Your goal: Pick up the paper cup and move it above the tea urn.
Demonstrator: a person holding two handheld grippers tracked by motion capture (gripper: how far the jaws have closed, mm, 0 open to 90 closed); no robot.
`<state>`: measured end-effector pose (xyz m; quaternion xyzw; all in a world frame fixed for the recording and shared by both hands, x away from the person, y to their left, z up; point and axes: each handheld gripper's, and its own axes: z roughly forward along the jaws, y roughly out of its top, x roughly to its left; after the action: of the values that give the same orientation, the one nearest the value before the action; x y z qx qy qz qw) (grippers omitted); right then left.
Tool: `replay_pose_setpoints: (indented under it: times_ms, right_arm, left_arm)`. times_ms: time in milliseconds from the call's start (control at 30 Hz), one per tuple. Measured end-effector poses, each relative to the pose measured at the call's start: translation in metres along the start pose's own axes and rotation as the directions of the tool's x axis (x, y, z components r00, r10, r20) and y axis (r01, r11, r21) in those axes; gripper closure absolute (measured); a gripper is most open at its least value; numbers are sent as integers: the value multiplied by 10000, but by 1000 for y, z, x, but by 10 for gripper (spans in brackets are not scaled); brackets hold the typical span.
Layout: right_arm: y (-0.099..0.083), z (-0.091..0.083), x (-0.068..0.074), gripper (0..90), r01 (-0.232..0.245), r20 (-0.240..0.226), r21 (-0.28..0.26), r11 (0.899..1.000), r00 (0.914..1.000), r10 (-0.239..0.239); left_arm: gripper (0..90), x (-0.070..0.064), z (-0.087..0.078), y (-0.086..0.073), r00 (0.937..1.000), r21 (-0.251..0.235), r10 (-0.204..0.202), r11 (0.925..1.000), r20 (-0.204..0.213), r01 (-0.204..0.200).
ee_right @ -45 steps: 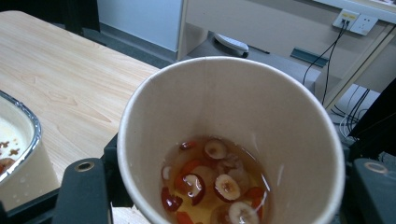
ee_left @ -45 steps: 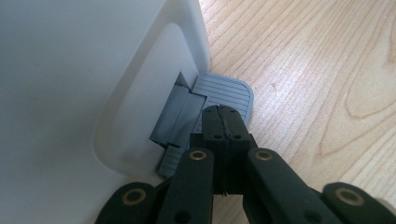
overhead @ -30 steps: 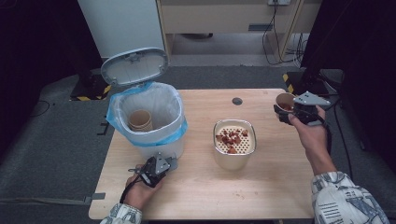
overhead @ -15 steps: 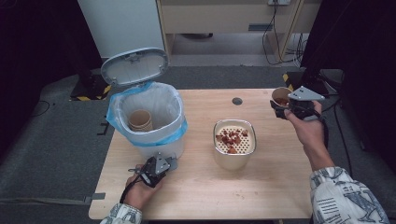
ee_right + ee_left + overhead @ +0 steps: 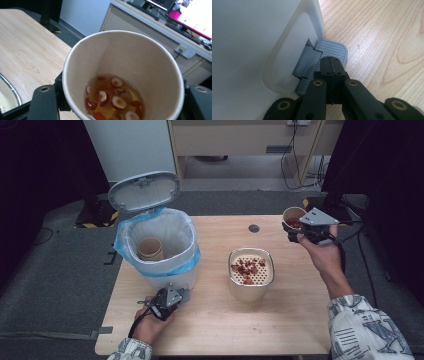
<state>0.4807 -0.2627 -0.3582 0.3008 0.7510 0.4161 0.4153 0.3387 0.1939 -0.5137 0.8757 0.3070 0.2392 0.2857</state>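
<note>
My right gripper (image 5: 296, 227) is shut on a paper cup (image 5: 293, 216) held in the air near the table's far right edge. In the right gripper view the cup (image 5: 125, 75) holds amber liquid with red fruit slices (image 5: 112, 98). A steel bowl (image 5: 251, 273) topped by a perforated strainer with red pieces stands mid-table. My left gripper (image 5: 175, 296) is shut, its tips pressing the grey pedal (image 5: 332, 50) of the white bin (image 5: 159, 247). The bin's lid (image 5: 144, 191) stands open; an empty paper cup (image 5: 150, 249) lies inside the blue liner.
A small dark round hole (image 5: 254, 228) sits in the wooden table (image 5: 280, 320) near its far edge. Beyond the table are a white panel (image 5: 127, 145), a cabinet and cables on the floor.
My right gripper has carried the cup upward and farther from the bowl, toward the table's far right. The left gripper stays on the pedal with the lid open.
</note>
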Motion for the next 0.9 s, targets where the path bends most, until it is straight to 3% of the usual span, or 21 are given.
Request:
replay_pose_setpoints:
  times_ms: [533,900]
  right_arm:
    - [17,11,12,301,665,-296,-312,9973,9973,-674]
    - [29,9,16,301,1413,-437,-874,9861,9884,-1455]
  left_arm:
    - [899,0,0,0,10000,-3,7,10000,-3,-7]
    - [899,0,0,0,10000,-6,1,10000,1,-1]
